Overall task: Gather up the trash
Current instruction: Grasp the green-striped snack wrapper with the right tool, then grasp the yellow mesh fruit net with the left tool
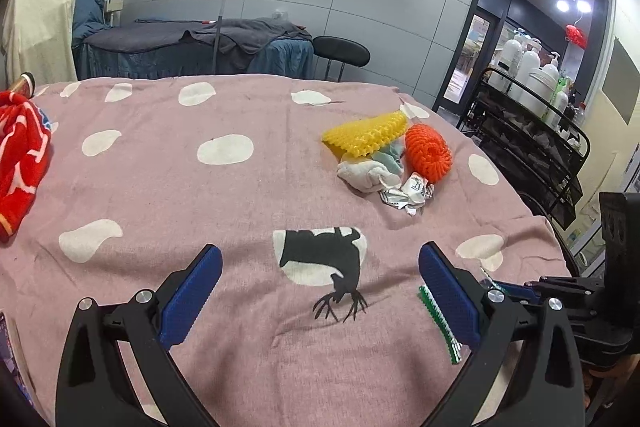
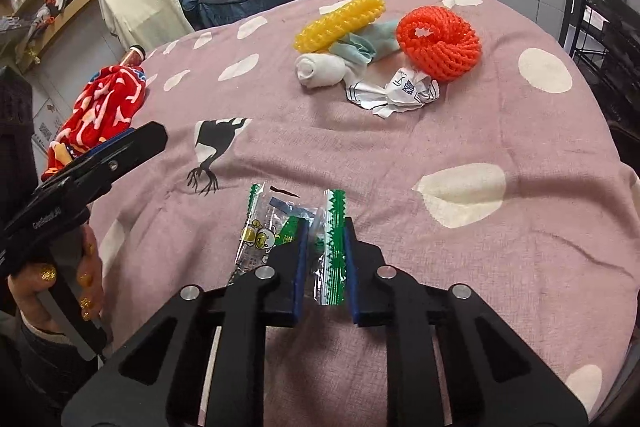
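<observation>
Blue pads on black fingers are seen at the bottom of the right wrist view, where the right gripper (image 2: 325, 227) is clamped on a clear plastic wrapper (image 2: 294, 231) with green zigzag edges, lying on the pink spotted cloth (image 2: 520, 131). In the left wrist view, the left gripper (image 1: 320, 259) is held with its jaws wide apart over the cloth, nothing between them; a green strip of the wrapper is glimpsed at the lower right, beside its right finger. At the left edge of the right wrist view, a hand (image 2: 86, 267) is seen around the left gripper's handle. Farther up, right of centre, more trash is gathered in a touching heap: a crumpled white paper (image 2: 400, 91), a rolled white cloth (image 2: 320, 71), a yellow foam net (image 2: 340, 23) and an orange foam net (image 2: 440, 43). A red patterned towel (image 2: 104, 107) is found at the left.
</observation>
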The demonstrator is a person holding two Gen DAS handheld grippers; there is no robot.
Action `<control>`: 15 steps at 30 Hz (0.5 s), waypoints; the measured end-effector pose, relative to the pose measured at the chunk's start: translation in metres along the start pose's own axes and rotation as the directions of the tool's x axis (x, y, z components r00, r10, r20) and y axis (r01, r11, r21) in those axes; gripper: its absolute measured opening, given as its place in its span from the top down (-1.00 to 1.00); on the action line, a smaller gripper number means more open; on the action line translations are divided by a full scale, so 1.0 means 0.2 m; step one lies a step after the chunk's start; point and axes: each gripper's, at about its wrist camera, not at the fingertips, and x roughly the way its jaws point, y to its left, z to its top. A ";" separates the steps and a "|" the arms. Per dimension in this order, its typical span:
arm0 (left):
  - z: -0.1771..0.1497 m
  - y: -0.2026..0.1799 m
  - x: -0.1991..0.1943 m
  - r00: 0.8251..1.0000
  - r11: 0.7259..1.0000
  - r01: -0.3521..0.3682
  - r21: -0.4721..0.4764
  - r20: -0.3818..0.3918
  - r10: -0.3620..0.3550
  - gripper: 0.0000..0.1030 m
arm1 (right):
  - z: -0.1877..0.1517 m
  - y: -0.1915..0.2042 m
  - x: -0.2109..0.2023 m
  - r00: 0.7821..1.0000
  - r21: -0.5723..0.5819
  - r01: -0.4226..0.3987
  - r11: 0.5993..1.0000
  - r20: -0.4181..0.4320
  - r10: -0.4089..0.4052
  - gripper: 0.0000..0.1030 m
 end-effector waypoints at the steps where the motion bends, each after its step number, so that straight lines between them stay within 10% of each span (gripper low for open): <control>1: 0.02 -0.01 0.02 1.000 1.000 0.012 -0.001 -0.004 -0.012 -0.89 | 0.00 0.00 -0.01 1.000 -0.005 -0.005 1.000 0.009 0.005 0.70; 15: 0.40 -0.28 0.44 0.997 0.978 0.066 0.196 -0.063 -0.054 -0.62 | -0.01 -0.05 -0.19 0.994 -0.005 -0.024 1.000 0.108 0.025 0.73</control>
